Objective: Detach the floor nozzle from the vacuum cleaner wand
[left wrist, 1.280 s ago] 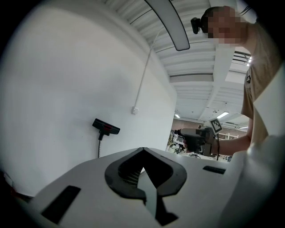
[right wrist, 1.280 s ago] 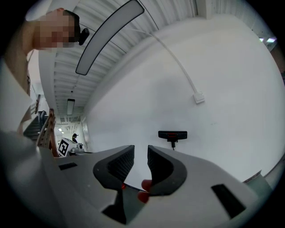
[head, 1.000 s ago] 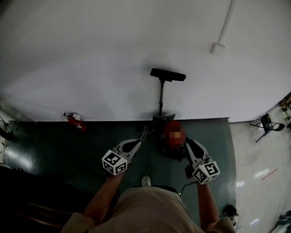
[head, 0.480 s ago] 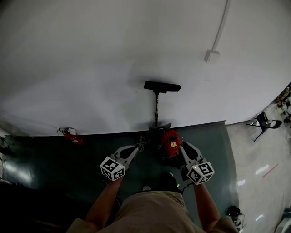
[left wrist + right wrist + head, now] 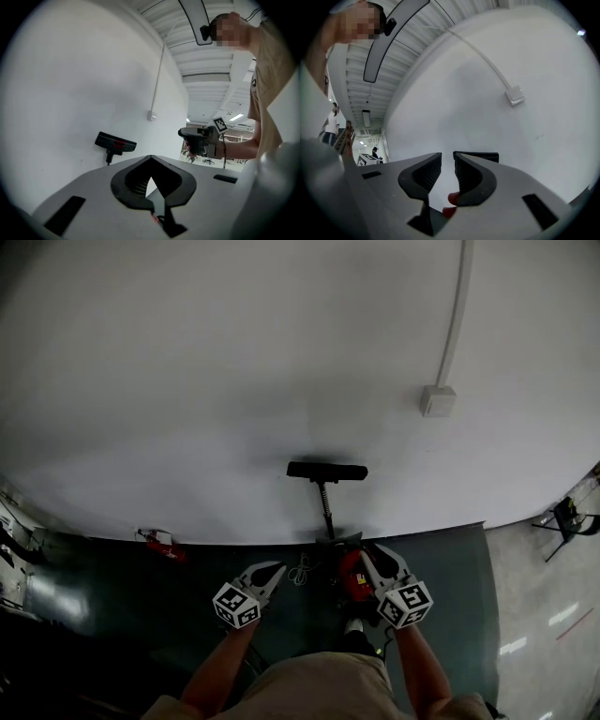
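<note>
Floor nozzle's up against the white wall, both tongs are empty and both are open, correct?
Not both open. The left gripper view shows the left tongs shut, tips together; only the right tongs stand slightly open. The rest holds: both are empty, and the floor nozzle sits against the white wall.

Left forearm (image 5: 217,667) and right forearm (image 5: 424,662) bare, stretched forward, side by side, apart. Left gripper (image 5: 276,567) points forward, tilted slightly down, angled inward; marker cube (image 5: 236,604) at rear. Jaws closed, tips meeting, nothing between. Right gripper (image 5: 368,551) level, angled inward, tips a little ahead of left's. Jaws parted by narrow gap, pads touching nothing. Right hand (image 5: 189,146) wrapped round its gripper's handle.
</note>
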